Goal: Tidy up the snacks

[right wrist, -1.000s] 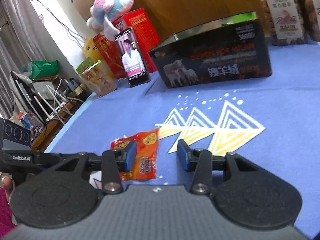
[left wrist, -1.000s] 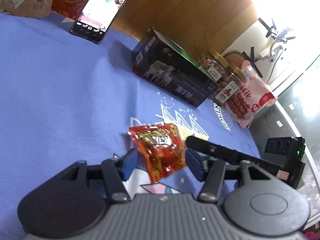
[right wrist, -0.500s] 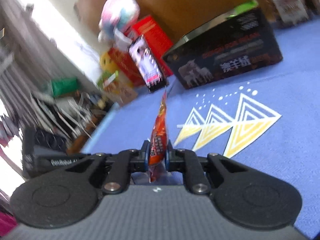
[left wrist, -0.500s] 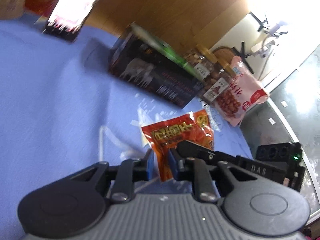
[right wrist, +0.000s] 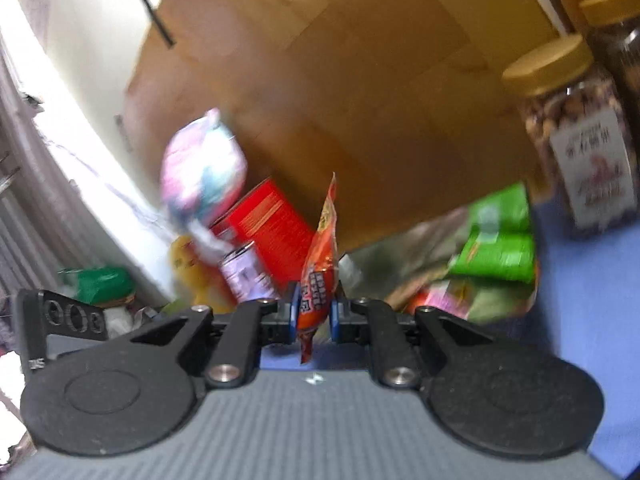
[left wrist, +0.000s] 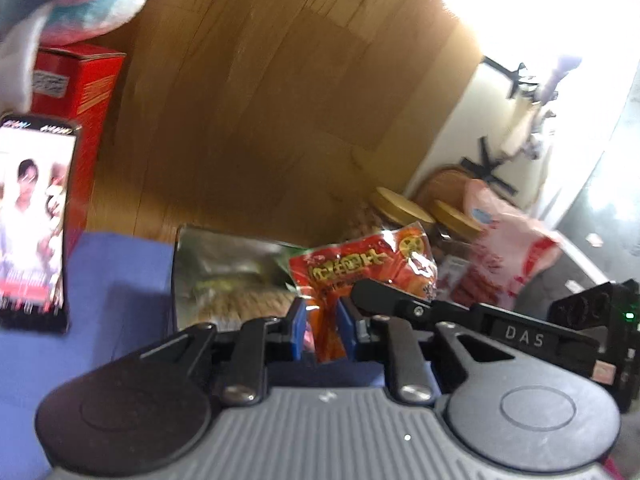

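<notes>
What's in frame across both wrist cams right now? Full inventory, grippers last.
red snack packet: 2, red-orange, one clamped in each gripper, the other seen edge-on
open box: 1, dark with shiny lining, behind the packets; green packs inside
nut jars: 2, clear with tan lids, far right
pink snack bag: 1, pink-white, beside the jars
red carton: 1, red, back left
phone: 1, screen lit, propped against the carton
plush toy: 1, pink, white and teal, above the carton
tablecloth: 1, blue
left gripper: black, blue pads, shut on a packet
right gripper: same, shut on a packet
</notes>
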